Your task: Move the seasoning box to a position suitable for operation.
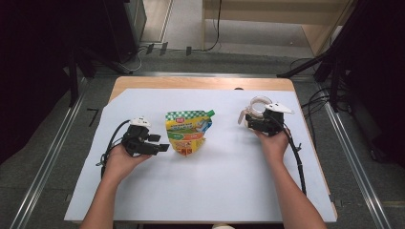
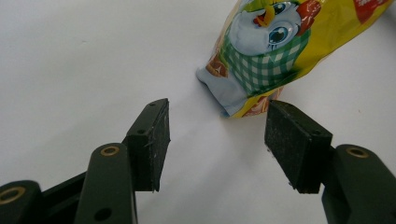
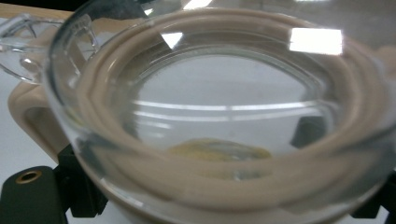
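On the white sheet (image 1: 200, 191) that covered the table, we saw a printed spouted pouch (image 1: 186, 131) lying flat near the centre, its green cap toward the far right corner of the pack. At the person's left, the left gripper (image 1: 161, 143) pointed toward the pouch; in the left gripper view its jaws stood wide apart and grasped nothing, with the lower corner of the pouch (image 2: 261, 60) lying just beyond the pads (image 2: 161, 140). We judged this spread suited to taking the pack by its bottom edge. At the right, the right gripper (image 1: 252, 123) was clenched around a clear glass jug (image 1: 255, 110) with a beige band and handle; in the right gripper view the jug (image 3: 210, 116) stood close before the camera, mouth open toward it, jaws (image 3: 74, 186) flanking its wall. We judged that the jug was steadied, mouth clear, perhaps to receive the pouch's contents. Whether its base rested on the sheet we could not tell.
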`<state>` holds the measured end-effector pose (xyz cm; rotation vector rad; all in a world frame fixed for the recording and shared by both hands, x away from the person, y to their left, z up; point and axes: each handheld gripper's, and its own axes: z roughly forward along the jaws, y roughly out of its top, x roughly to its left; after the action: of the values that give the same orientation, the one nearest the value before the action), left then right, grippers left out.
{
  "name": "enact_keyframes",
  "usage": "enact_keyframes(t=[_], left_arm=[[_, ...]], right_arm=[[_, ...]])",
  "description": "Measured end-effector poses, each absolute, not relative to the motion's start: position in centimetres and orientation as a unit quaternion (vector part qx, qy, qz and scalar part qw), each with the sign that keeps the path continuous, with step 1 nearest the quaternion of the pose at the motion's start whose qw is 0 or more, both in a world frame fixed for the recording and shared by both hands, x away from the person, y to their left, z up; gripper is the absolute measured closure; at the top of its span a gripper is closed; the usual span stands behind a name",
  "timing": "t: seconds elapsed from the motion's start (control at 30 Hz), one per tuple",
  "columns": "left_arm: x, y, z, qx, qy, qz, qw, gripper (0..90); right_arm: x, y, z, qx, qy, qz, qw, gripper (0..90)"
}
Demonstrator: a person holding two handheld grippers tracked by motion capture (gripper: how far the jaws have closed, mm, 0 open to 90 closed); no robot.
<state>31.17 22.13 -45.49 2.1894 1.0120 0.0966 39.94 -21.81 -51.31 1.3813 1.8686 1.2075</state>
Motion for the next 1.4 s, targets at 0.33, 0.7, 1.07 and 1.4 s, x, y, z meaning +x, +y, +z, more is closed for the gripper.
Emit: enact_keyframes(t=[0.33, 0.7, 1.07, 1.4], left_arm=[[31.0, 22.2, -45.4, 0.849, 0.386, 0.036, 0.359, 40.2], [30.1, 21.8, -45.0, 0.86, 0.375, 0.023, 0.347, 41.0], [28.6, 20.6, -44.4, 0.875, 0.334, 0.004, 0.35, 44.8], [27.2, 20.0, -43.8, 0.883, 0.292, -0.047, 0.364, 50.6]], right_arm=[[38.6, -22.0, -49.6, 0.496, 0.7, 0.45, 0.248, 11.7], [35.3, -22.6, -47.9, 0.467, 0.715, 0.47, 0.223, 11.8], [30.5, -22.9, -47.5, 0.445, 0.724, 0.49, 0.194, 11.8], [28.0, -22.9, -47.1, 0.422, 0.737, 0.494, 0.184, 11.9]])
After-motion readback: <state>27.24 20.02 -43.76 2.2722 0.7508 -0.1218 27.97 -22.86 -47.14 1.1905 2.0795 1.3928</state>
